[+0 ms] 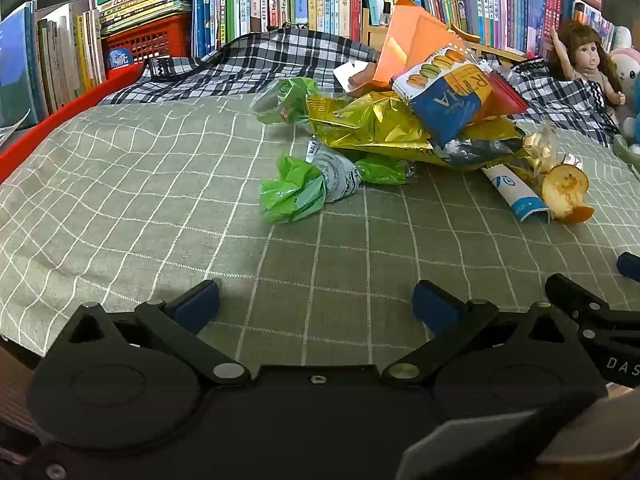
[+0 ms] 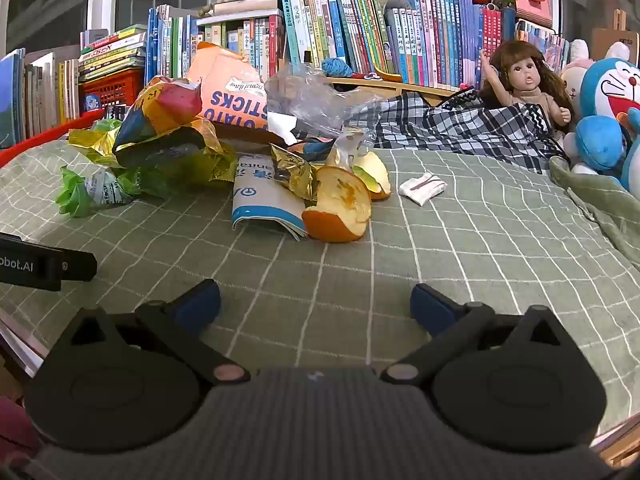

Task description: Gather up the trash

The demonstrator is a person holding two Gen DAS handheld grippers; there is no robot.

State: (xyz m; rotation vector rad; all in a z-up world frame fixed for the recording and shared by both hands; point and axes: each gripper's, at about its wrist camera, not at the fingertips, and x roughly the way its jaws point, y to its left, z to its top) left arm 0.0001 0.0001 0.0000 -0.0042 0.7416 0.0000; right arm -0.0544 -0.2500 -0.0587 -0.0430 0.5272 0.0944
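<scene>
A heap of trash lies on the green checked bed cover [image 1: 160,208]. In the left wrist view it holds a crumpled green wrapper [image 1: 296,192], a gold foil bag [image 1: 372,128], a blue and yellow macaron bag [image 1: 448,92], an orange carton [image 1: 412,36], a white and blue packet [image 1: 516,196] and orange peel [image 1: 566,196]. My left gripper [image 1: 316,304] is open, well short of the heap. In the right wrist view the orange peel [image 2: 340,208], the white and blue packet [image 2: 264,200], an orange potato sticks bag [image 2: 232,88], a clear plastic bag [image 2: 316,100] and a small folded white paper [image 2: 422,188] show. My right gripper [image 2: 316,304] is open and empty, short of the peel.
Shelves of books [image 2: 360,32] line the back. A plaid cloth [image 2: 460,128], a doll [image 2: 524,80] and blue plush toys [image 2: 608,120] sit at the right. A red basket [image 1: 148,40] and the bed's red edge [image 1: 48,128] are at the left. The left gripper's body [image 2: 44,264] shows at the left.
</scene>
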